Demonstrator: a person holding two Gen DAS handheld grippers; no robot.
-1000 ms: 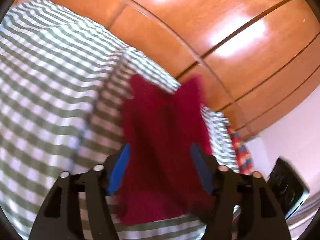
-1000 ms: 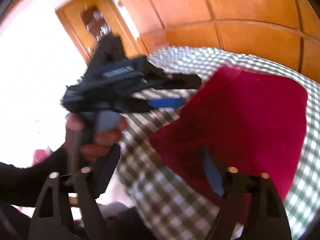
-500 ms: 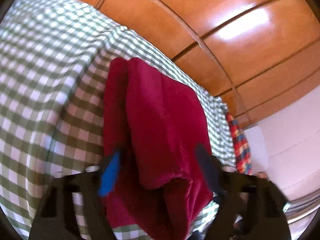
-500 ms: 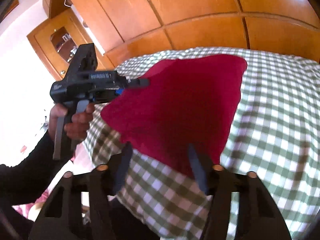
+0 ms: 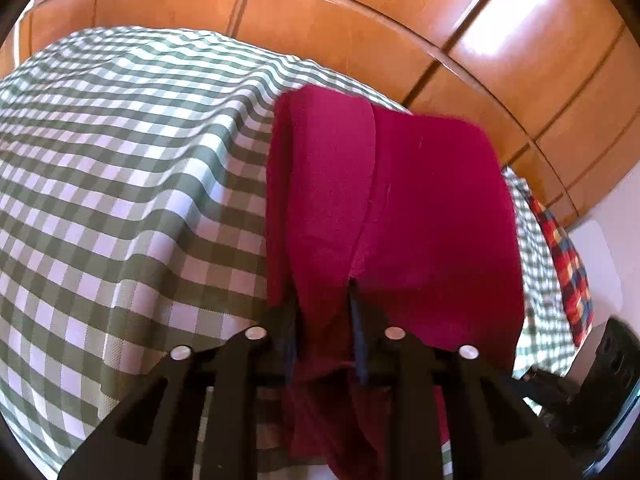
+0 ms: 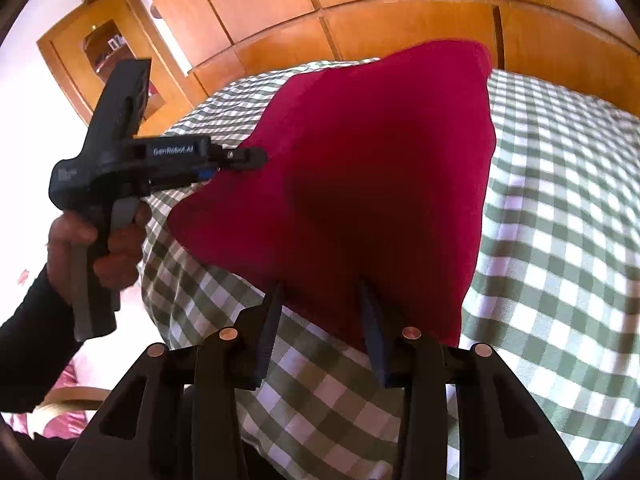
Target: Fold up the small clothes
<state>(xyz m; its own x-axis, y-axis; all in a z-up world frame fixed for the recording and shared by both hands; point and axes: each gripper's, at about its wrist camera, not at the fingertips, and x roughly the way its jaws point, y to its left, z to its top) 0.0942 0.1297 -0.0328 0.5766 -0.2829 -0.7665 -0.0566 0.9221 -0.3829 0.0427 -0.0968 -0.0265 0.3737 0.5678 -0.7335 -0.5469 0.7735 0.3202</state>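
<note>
A dark red garment [image 5: 392, 208] lies folded over on the green-and-white checked bedcover [image 5: 120, 184]. My left gripper [image 5: 324, 308] is shut on the garment's near edge; the cloth bunches between its fingers. In the right wrist view the same garment [image 6: 360, 168] is lifted at its left corner by the left gripper [image 6: 244, 158]. My right gripper [image 6: 322, 300] is partly closed around the garment's near edge, the cloth between its fingers with a gap still showing.
Wooden wardrobe panels [image 5: 360, 32] stand behind the bed. A red, blue and yellow plaid cloth [image 5: 568, 264] lies at the bed's right edge. A black object [image 5: 612, 372] sits lower right. A wooden cabinet [image 6: 104, 52] stands at the left.
Both grippers have narrowed around the red garment's near edge. The left one has closed on the cloth and the garment now lies folded over lengthwise.
</note>
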